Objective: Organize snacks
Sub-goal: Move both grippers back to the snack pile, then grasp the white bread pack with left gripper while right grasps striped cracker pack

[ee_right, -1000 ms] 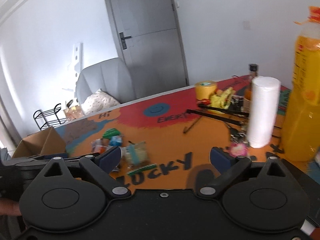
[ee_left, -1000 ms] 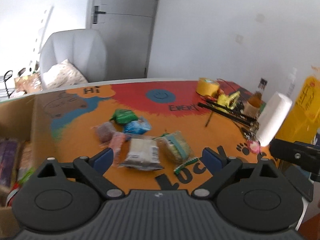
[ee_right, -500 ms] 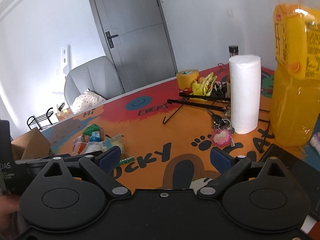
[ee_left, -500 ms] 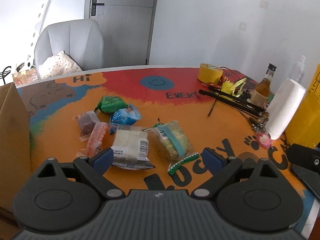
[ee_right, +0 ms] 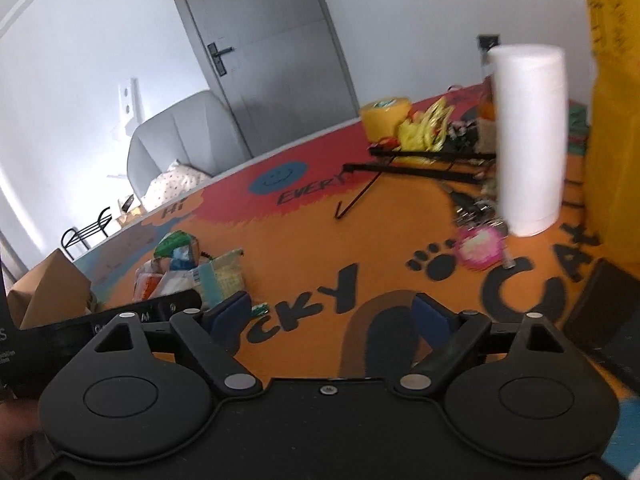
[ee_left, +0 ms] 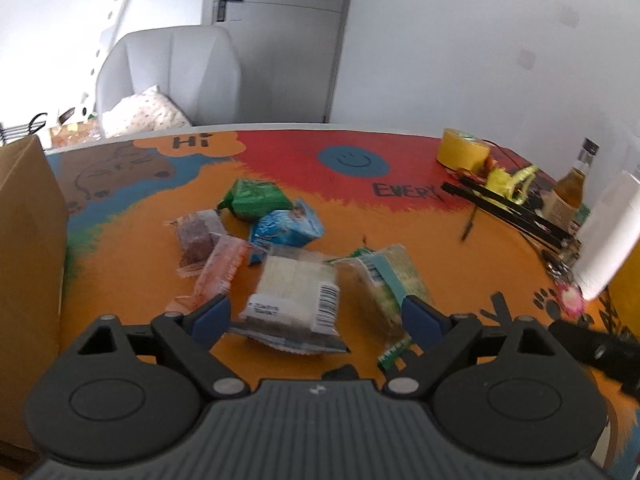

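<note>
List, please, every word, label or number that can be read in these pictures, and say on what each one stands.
"HI": printed on the tablecloth, far side.
"EVERY": on the tablecloth, below the smiley face.
"CKY": the tablecloth's big black letters; the first letters are hidden.
"CA": black letters beside the paw print.
Barcode label on the clear snack pack: too blurred to read.
Print on the yellow juice bottle: too blurred.

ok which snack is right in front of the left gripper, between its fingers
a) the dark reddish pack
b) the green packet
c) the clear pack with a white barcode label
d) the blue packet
c: the clear pack with the barcode label lies between the open left gripper's fingers, untouched.
</note>
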A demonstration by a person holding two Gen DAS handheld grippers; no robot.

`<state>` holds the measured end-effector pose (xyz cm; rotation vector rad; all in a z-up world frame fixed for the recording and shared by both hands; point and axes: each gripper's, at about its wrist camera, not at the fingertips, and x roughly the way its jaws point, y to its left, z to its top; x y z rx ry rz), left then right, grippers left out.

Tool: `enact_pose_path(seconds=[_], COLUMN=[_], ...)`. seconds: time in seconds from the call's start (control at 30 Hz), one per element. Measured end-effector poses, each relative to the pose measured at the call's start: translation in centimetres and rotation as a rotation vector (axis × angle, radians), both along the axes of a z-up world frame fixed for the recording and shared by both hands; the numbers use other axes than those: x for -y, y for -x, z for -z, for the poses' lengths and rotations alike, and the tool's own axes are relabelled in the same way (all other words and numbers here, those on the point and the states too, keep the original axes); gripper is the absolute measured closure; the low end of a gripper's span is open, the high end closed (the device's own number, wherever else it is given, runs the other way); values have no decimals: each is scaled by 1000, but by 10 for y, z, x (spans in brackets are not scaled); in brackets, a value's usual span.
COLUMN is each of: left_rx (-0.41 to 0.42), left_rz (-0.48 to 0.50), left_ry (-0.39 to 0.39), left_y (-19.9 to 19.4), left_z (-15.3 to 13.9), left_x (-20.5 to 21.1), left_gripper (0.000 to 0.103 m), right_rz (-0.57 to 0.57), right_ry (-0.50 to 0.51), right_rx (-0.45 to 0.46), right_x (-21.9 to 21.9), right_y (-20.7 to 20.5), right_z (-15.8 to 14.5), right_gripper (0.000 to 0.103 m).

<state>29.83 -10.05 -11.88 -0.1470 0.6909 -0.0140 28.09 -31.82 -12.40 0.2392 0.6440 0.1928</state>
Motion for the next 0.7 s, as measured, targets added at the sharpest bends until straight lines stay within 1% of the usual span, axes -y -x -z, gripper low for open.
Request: enact_pose_path(seconds=[0.17,0.3,0.37,0.43,0.57,0.6,0.63,0.67,0.7], left_rx=[-10,-15,-18,-28,-16,-15,-16,-19,-19], left_rz=[-31,-55,-54,-51,-51,-43,-37,-33,-24], left_ry=[15,10,2,1,-8,-3,-7,-16,-9], left_y=[-7,-11,-13,-15,-18,-19,-19,-19,-19], left_z=[6,8,10,14,16,17,16,16,16], left_x=[-9,-13,-12,-12,-13,-13,-13,-12,-13], left_gripper=[12,16,17,22,26,29,35,38,46], right_rz=[-33,-67,-77,-88,-107,-108,-113,-120,-127], right_ry=[-18,-30,-30,-31,-53,-60,-64,-65,-66], right_rx=[-46,-67,-71,-69,-72,-73,-73,-71,-70], right_x=[-11,-21,-26,-31,-38,-39,-41,-44,-46], right_y=[-15,-26,-31,-35,-44,-47,-49,-51,-52], right_z=[12,19,20,21,21,21,21,20,20], right_gripper=[25,30,30,30,30,30,30,30,30])
